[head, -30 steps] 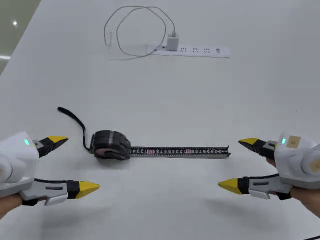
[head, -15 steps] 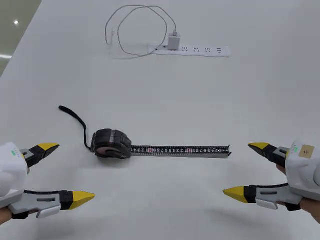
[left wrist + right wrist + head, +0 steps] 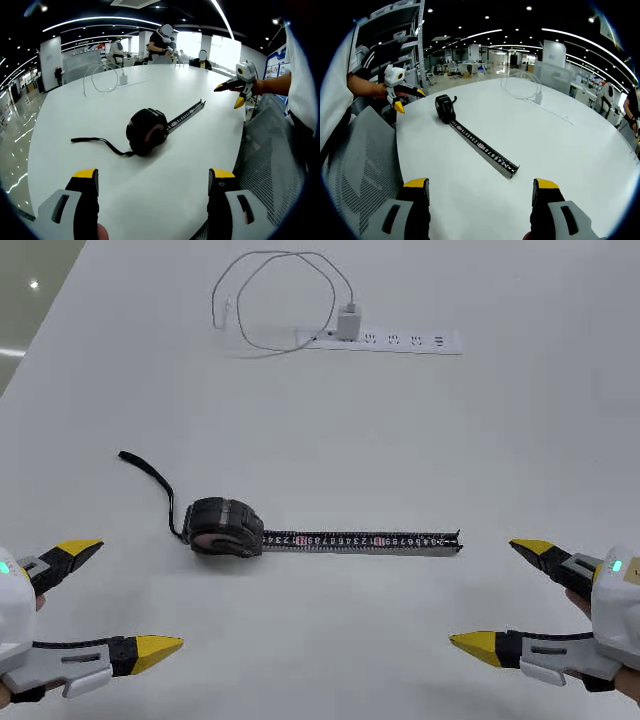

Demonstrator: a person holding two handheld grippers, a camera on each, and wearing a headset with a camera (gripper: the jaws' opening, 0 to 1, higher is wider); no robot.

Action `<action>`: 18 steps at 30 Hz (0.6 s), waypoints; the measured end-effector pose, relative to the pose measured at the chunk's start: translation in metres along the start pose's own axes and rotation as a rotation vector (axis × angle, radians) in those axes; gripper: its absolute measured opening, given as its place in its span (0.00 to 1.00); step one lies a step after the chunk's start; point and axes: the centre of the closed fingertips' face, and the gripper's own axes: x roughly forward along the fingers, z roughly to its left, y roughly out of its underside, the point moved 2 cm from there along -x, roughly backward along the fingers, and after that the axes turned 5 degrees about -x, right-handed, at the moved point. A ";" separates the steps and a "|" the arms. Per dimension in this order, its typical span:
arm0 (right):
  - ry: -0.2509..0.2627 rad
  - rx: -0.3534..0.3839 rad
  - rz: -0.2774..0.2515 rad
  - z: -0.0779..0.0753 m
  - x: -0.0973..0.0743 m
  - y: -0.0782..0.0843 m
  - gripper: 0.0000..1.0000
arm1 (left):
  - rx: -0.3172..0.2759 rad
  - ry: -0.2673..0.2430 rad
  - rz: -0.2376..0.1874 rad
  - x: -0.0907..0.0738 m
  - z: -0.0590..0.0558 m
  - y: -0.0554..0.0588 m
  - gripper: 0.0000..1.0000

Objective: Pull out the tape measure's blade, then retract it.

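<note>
At a white table (image 3: 420, 450), the tape measure (image 3: 222, 528) is lying on its side near the middle, between the two grippers. Its blade (image 3: 360, 541) is lying flat on the surface, reaching out towards the right gripper (image 3: 482, 590). A black strap (image 3: 150, 480) is trailing from the case on the other side, curling away across the table.

The left gripper (image 3: 141, 592) is hovering near the front edge, its yellow-tipped jaws spread wide and grasping nothing, well apart from the case. The right gripper is hovering just beyond the blade's free end, its jaws likewise parted and empty, touching neither blade nor table.

In the left gripper view, the case is sitting ahead of the jaws with its round red-and-black face turned to the camera. In the right gripper view, the blade is running straight away from the jaws to the case.

At the far side, a power strip (image 3: 385, 340) is lying with what looks like a charger (image 3: 348, 322) plugged in, and a thin white cable (image 3: 270, 300) is looping beside it.
</note>
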 end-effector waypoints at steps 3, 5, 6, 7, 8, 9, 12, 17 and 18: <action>0.009 0.001 0.001 0.002 -0.003 0.004 0.83 | -0.014 -0.005 -0.001 -0.002 -0.002 0.003 0.89; 0.016 0.008 -0.002 0.002 -0.005 0.006 0.83 | -0.024 -0.013 -0.006 -0.003 -0.003 0.005 0.89; 0.020 0.012 -0.003 0.002 -0.006 0.007 0.83 | -0.028 -0.017 -0.010 -0.003 -0.003 0.005 0.89; 0.022 0.016 -0.004 0.002 -0.006 0.007 0.83 | -0.029 -0.021 -0.013 -0.004 -0.003 0.006 0.90; 0.024 0.019 -0.006 0.003 -0.007 0.006 0.83 | -0.035 -0.025 -0.017 -0.004 -0.004 0.006 0.90; 0.025 0.022 -0.008 0.004 -0.007 0.006 0.83 | -0.040 -0.025 -0.017 -0.005 -0.004 0.006 0.90; 0.029 0.031 -0.012 0.007 -0.007 0.007 0.83 | -0.060 -0.035 -0.028 -0.006 -0.004 0.007 0.91; 0.038 0.043 -0.027 0.012 -0.009 0.006 0.84 | -0.071 -0.043 -0.035 -0.009 -0.007 0.008 0.92; 0.039 0.044 -0.028 0.013 -0.009 0.006 0.84 | -0.073 -0.042 -0.036 -0.009 -0.008 0.009 0.92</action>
